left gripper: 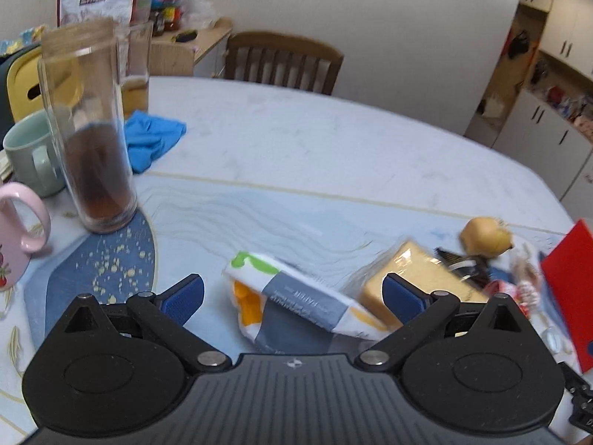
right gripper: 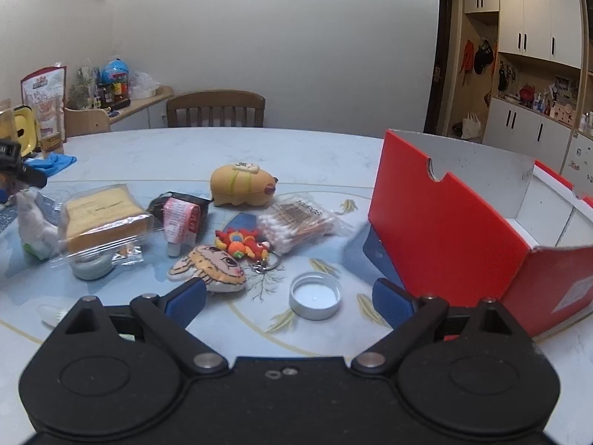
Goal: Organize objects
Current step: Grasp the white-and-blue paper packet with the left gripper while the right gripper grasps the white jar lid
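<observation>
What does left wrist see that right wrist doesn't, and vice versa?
Left wrist only: tall glass with dark residue, green mug, pink mug, and the left gripper, open over the tissue pack.

Right wrist only: white lid, cotton swabs, keychain, face plush, pink tube, and the right gripper, open.

Both: bagged yellow pad, yellow plush, red box, blue cloth, chair.

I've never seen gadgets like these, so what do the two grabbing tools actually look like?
Both look alike: the left gripper and right gripper have matte black ribbed bodies, two round black discs, angled black link arms with silver pins, and blue textured finger pads. No cables or sleeves show.
</observation>
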A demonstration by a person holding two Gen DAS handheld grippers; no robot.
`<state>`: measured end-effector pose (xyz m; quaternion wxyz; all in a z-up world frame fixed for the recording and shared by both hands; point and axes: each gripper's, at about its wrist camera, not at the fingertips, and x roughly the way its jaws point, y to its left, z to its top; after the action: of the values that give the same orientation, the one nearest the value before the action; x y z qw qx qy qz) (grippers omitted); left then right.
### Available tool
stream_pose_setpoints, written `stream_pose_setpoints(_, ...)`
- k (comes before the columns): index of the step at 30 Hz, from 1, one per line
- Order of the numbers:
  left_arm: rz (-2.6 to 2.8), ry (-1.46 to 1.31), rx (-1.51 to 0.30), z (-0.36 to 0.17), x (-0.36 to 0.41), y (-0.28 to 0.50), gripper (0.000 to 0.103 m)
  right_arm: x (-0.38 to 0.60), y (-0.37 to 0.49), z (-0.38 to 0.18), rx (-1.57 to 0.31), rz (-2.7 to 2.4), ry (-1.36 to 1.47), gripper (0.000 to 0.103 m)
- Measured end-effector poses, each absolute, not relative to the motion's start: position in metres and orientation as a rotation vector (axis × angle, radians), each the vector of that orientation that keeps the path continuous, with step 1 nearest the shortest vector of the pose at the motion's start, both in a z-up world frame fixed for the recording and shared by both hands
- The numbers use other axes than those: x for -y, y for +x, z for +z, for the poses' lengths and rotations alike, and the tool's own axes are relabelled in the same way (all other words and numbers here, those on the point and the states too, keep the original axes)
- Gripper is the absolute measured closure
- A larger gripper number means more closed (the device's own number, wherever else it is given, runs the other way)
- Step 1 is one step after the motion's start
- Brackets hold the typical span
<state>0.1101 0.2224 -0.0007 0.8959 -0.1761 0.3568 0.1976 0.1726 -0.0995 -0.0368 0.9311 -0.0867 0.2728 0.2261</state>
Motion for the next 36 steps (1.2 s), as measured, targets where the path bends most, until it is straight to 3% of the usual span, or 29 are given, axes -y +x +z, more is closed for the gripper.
stream_pose_setpoints(19,0.390,-0.352,-0.783,-0.037,-0.224,0.099,0.000,0.095,0.215,-0.064,-0.683,0.429,-0.157,0.009)
stream_pose_setpoints(21,0.382,-0.348,-0.772,-0.037,-0.222,0.097,0.007,0.096,0.217,-0.064,-0.691,0.430,-0.144,0.009)
stream_pose_setpoints(23,0.370,-0.345,-0.769,-0.034,-0.219,0.095,0.022,0.096,0.218,-0.064,-0.692,0.431,-0.140,0.009)
stream_pose_setpoints(27,0.330,-0.357,-0.763,-0.032,-0.214,0.089,0.036,0.098,0.217,-0.064,-0.689,0.437,-0.128,0.012)
stream_pose_setpoints(29,0.314,-0.353,-0.755,-0.031,-0.211,0.087,0.043,0.098,0.216,-0.063,-0.685,0.440,-0.128,0.017)
stream_pose_setpoints(31,0.299,-0.351,-0.744,-0.029,-0.207,0.084,0.049,0.098,0.216,-0.062,-0.675,0.442,-0.135,0.036)
stream_pose_setpoints(36,0.260,-0.348,-0.720,-0.023,-0.199,0.076,0.056,0.098,0.214,-0.059,-0.666,0.441,-0.141,0.058)
